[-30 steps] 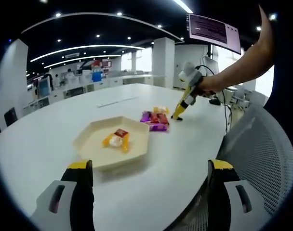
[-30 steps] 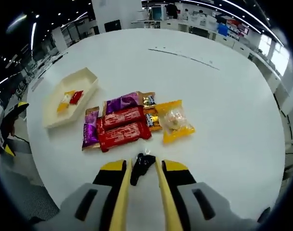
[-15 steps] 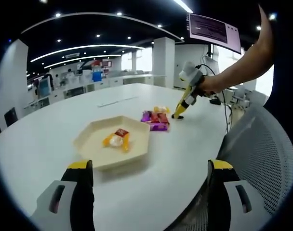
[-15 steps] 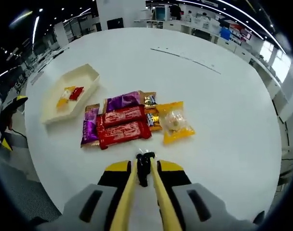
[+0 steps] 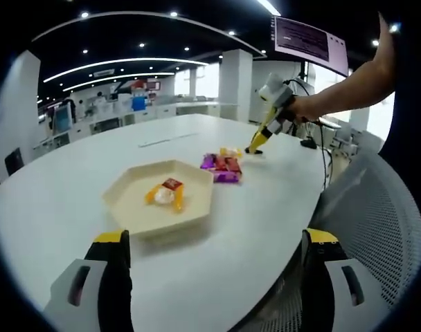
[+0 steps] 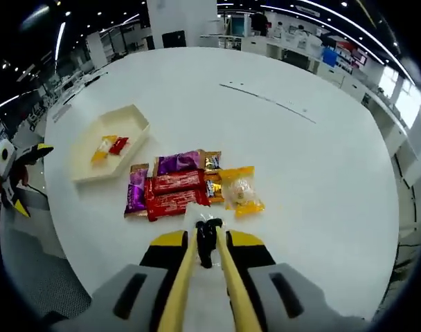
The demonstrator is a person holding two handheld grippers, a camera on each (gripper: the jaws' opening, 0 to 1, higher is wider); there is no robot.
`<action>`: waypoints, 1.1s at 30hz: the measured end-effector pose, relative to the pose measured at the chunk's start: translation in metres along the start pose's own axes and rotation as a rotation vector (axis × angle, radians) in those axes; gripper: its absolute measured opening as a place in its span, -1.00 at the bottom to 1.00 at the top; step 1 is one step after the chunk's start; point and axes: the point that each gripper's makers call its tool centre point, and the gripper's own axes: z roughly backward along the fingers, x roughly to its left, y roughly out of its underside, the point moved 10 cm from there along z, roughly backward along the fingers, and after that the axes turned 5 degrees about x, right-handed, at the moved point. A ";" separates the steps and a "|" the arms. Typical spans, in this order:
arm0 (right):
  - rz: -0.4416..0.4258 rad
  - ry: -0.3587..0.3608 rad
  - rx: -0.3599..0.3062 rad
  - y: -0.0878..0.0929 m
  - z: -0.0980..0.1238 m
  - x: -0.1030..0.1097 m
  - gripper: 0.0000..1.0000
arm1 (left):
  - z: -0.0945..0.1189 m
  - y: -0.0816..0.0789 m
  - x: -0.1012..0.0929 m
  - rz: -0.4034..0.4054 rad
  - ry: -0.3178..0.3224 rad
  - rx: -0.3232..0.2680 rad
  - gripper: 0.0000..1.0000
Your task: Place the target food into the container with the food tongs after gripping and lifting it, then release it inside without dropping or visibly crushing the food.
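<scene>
Left gripper (image 5: pixel 210 277): the two jaws are spread wide, with nothing between them; they hang over the near edge of the white table (image 5: pixel 51 200), in front of the tray
Right gripper (image 6: pixel 208 259): the jaws are pressed in on the two yellow arms of the food tongs (image 6: pixel 209 238); the black tips of the tongs are close together above the table, just before the snack pile, and I cannot tell if they pinch anything
Right gripper in the left gripper view: it is seen at (image 5: pixel 266 131), held by a person's hand (image 5: pixel 304 108), with the tongs pointing down near the packets
Tray (image 5: pixel 200 207): a cream hexagonal container on the table; inside lie a red packet (image 5: pixel 172 184) and an orange one (image 5: pixel 155 194) with something pale between them
Tray in the right gripper view: at (image 6: pixel 127 114), well apart from the tongs, to the left of the pile
Snack pile: two red bars (image 6: pixel 174 193), a purple packet (image 6: pixel 177 162), a smaller purple one (image 6: pixel 137 190), and a yellow bag (image 6: pixel 241 189) with a pale round snack inside; all lie flat on the table, touching each other
Mesh chair (image 5: pixel 377 228): at the right of the left gripper view, beside the table edge
</scene>
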 end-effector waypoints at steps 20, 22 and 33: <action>0.126 -0.030 -0.027 -0.032 0.014 0.005 -0.59 | 0.001 -0.004 -0.001 -0.002 0.012 -0.052 0.99; 0.134 -0.040 -0.027 -0.036 0.014 0.007 -0.59 | 0.001 -0.004 -0.001 -0.001 0.012 -0.049 0.99; 0.241 -0.095 -0.011 -0.060 0.014 0.030 -0.59 | 0.003 -0.004 0.001 0.012 0.002 -0.065 0.99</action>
